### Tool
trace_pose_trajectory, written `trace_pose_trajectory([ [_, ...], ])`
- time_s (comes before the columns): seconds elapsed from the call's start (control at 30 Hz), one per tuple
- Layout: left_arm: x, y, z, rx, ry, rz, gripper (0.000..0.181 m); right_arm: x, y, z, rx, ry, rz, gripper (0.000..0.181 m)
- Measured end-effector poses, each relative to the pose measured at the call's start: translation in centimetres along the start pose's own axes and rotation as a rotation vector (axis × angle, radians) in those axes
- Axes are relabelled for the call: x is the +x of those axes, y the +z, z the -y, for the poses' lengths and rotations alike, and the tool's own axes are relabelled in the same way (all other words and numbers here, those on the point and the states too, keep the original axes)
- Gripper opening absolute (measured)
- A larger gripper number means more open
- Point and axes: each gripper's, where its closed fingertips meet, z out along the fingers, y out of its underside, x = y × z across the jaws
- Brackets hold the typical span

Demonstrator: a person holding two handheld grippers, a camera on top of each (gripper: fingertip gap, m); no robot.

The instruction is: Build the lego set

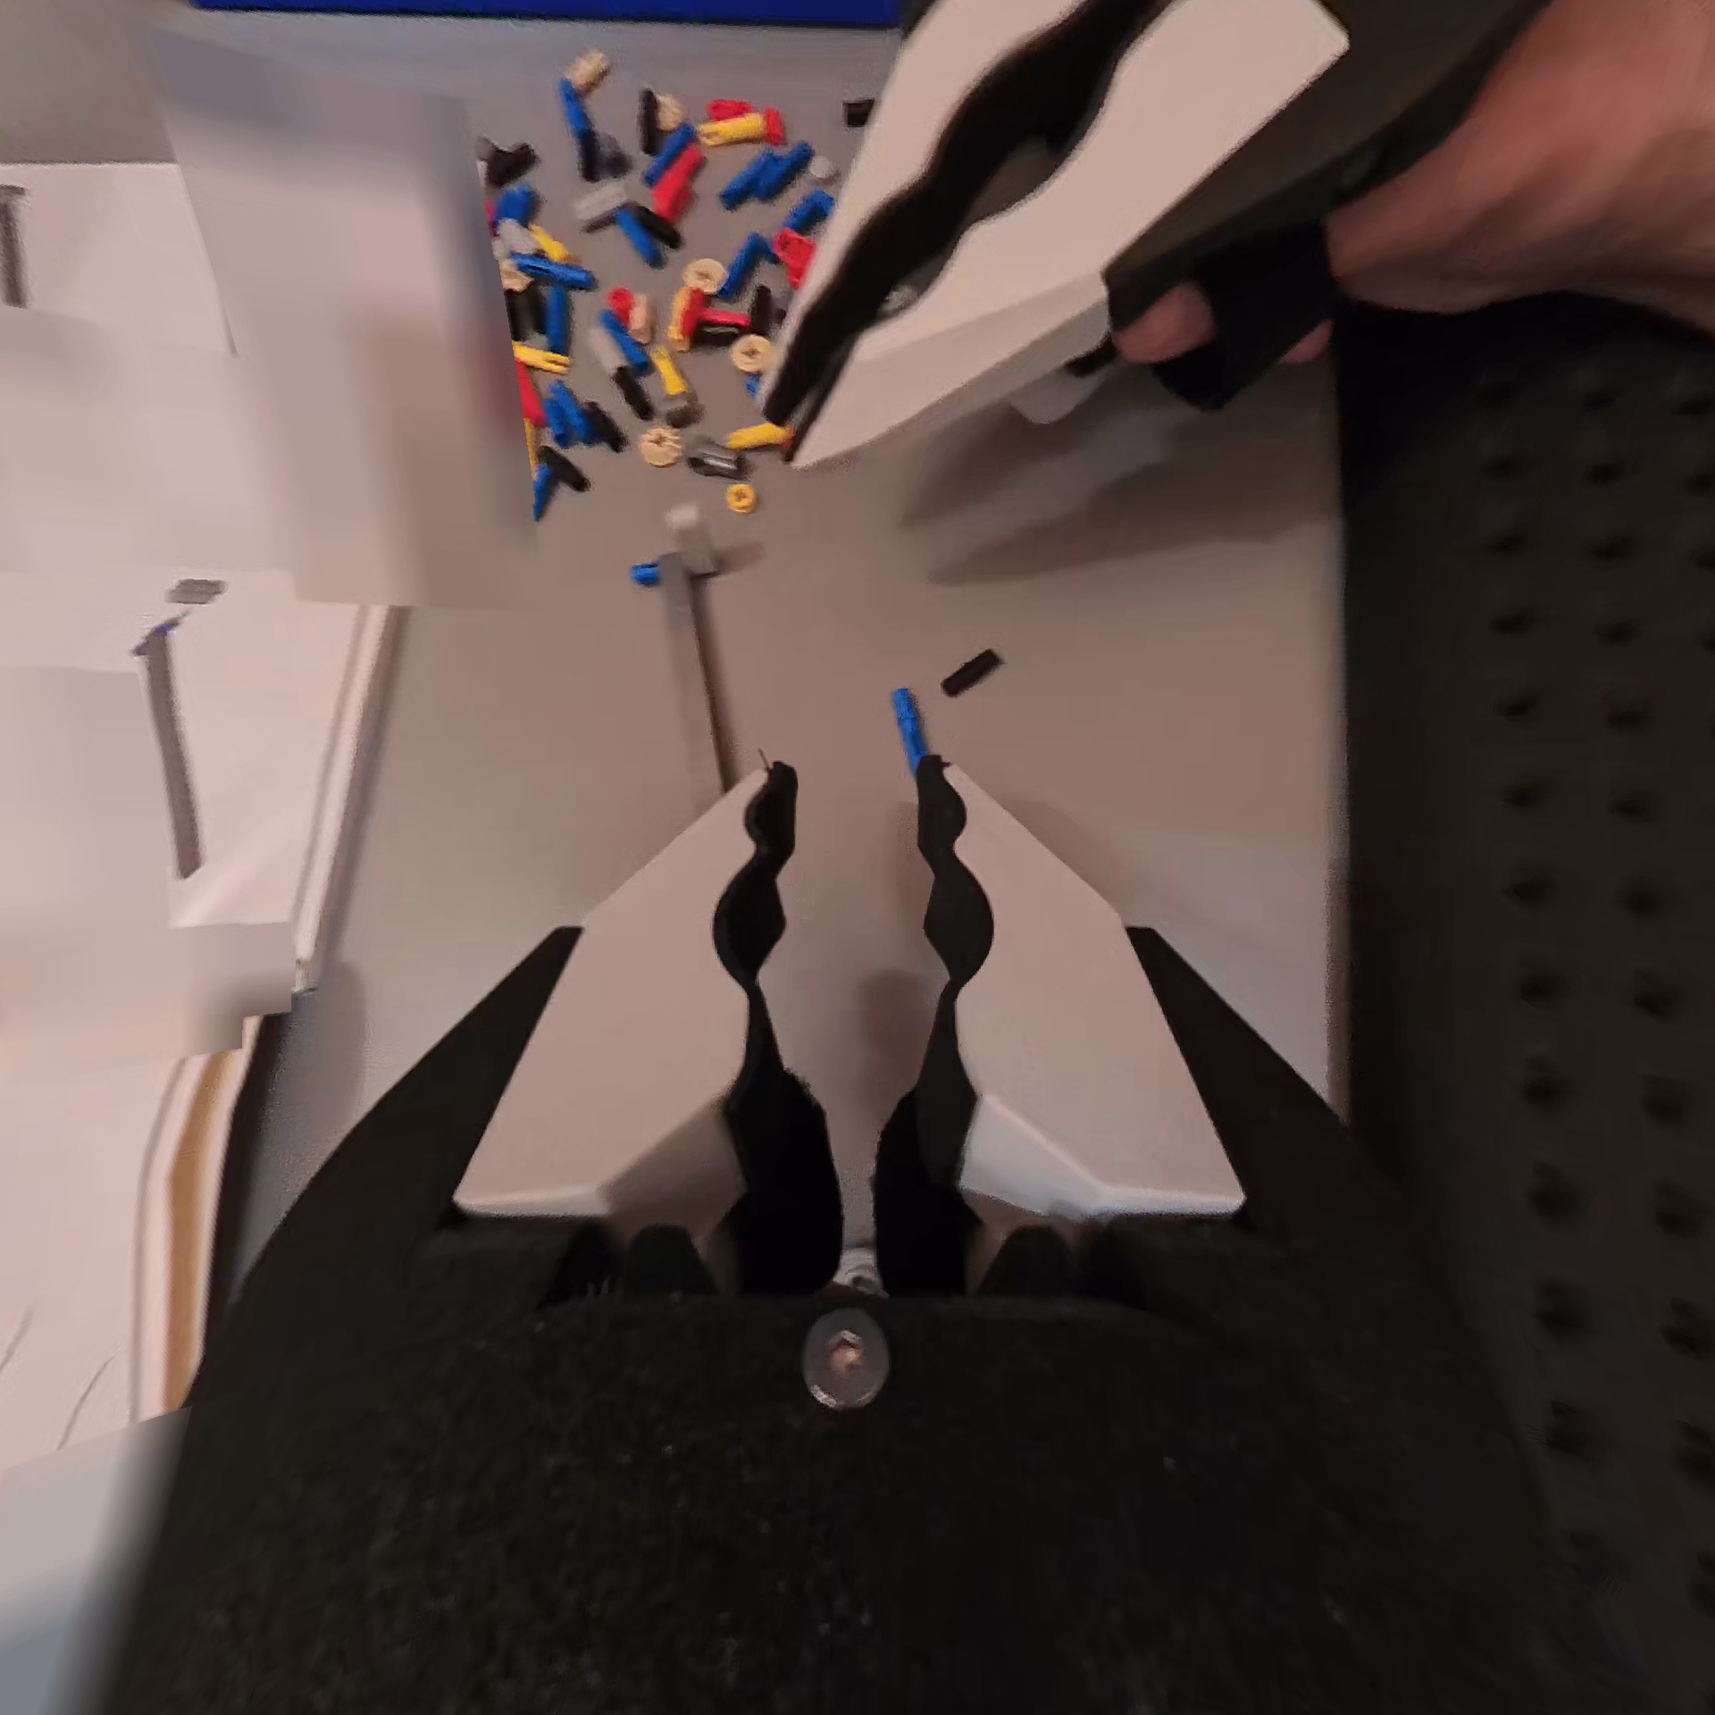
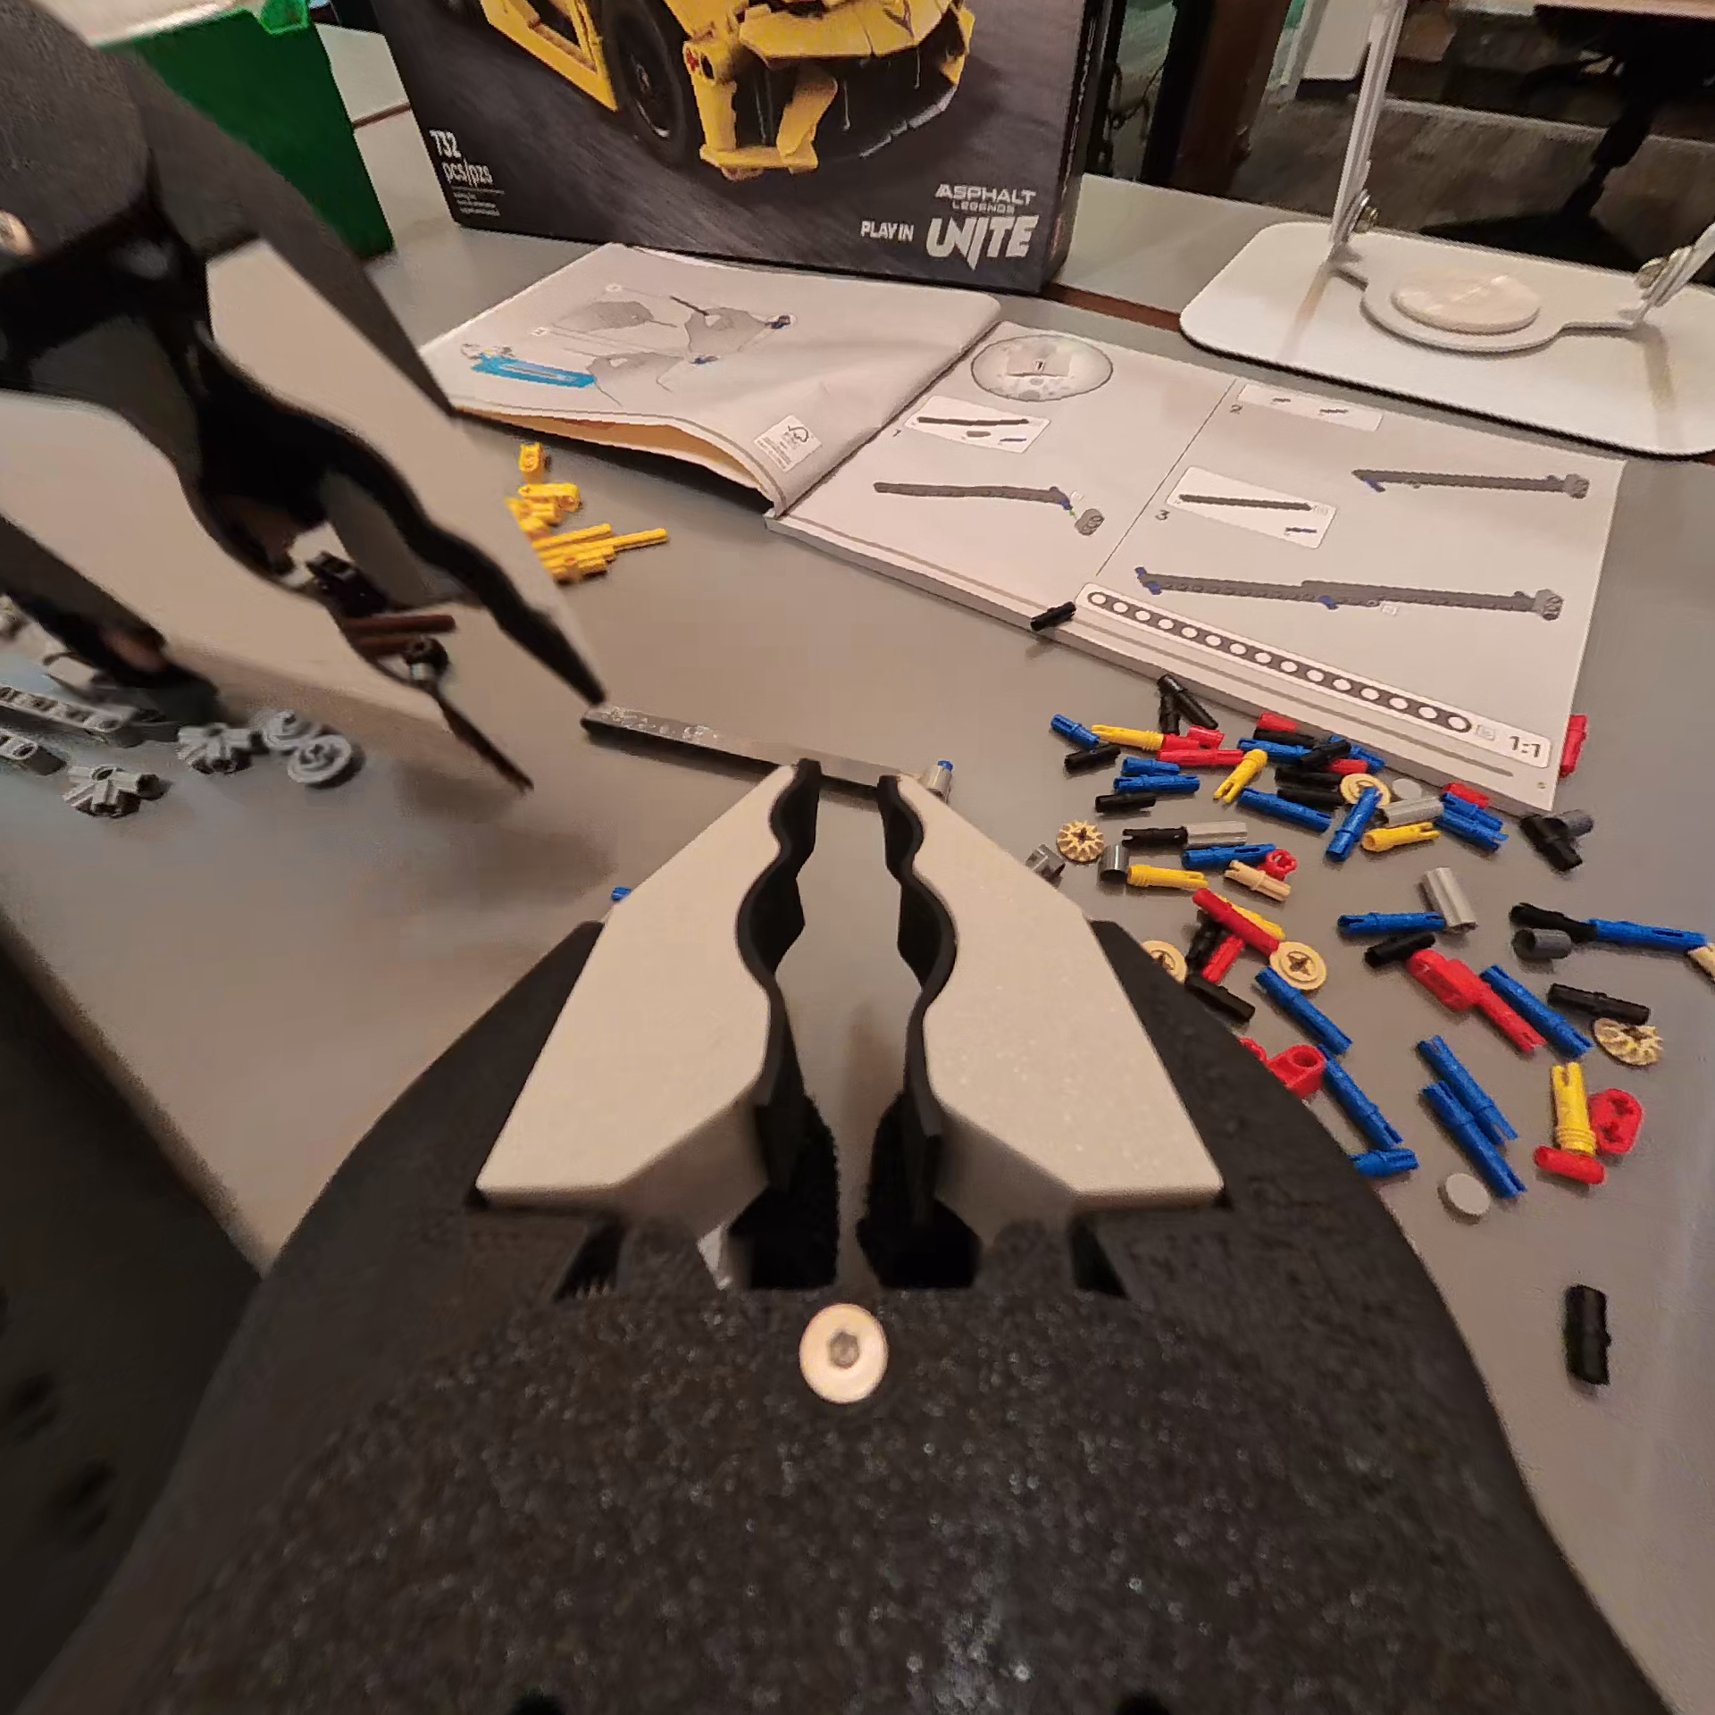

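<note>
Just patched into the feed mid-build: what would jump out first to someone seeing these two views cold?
The scatter of small blue, red, yellow and black pins on the grey table, right of the right gripper. Behind it lies the open instruction booklet, with the dark set box standing at the back. A long grey beam lies just past the right gripper's tips; the left gripper is open.

The left wrist view looks steeply down, close over the table [image 1: 1114, 650]; the right wrist view looks low across it toward the booklet [image 2: 1206, 520]. Both share the grey beam [image 1: 691, 668] and the loose pieces [image 2: 1346, 928] beside it.
</note>
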Motion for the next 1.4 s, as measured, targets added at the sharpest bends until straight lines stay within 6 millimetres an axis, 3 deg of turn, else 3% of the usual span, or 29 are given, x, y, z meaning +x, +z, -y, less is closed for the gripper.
trace_pose_trajectory([
  [0.4,1.4,3.6,-1.3,-0.126,-0.070,0.080,0.013,-0.3,-0.4,0.2,0.031,0.084,0.072,0.014],
  [0.47,1.6,4.1,-1.6,-0.122,-0.082,0.087,0.003,-0.4,-0.3,0.1,0.028,0.083,0.078,0.014],
  [0.57,1.9,4.3,-1.3,-0.086,-0.146,0.083,0.003,-0.3,-0.3,0.3,0.055,0.051,0.053,0.021],
  [0.63,1.4,4.0,-1.1,-0.047,-0.224,0.102,0.003,-0.1,-0.4,0.6,0.073,0.021,0.028,0.024],
  [0.73,-0.4,2.4,0.4,0.120,-0.479,0.115,0.003,-1.0,-0.8,1.2,0.098,-0.062,0.035,0.027],
  [0.83,-1.1,0.3,3.1,0.356,-0.748,-0.003,0.003,-2.4,-1.2,2.0,0.107,-0.176,0.005,0.031],
  [0.93,-0.7,-1.1,4.8,0.489,-0.908,-0.159,0.003,-3.2,-2.1,3.3,0.183,-0.354,-0.093,0.035],
  [1.03,-0.1,-2.0,5.8,0.542,-0.992,-0.281,0.003,-4.2,-3.3,4.7,0.283,-0.510,-0.184,0.037],
  [1.17,1.0,-2.8,6.9,0.563,-1.019,-0.385,0.003,-4.4,-2.6,4.3,0.255,-0.617,-0.244,0.035],
  [1.4,2.5,-2.6,7.5,0.544,-0.994,-0.437,0.003,-5.5,-2.4,4.1,0.265,-0.666,-0.216,0.027],
])
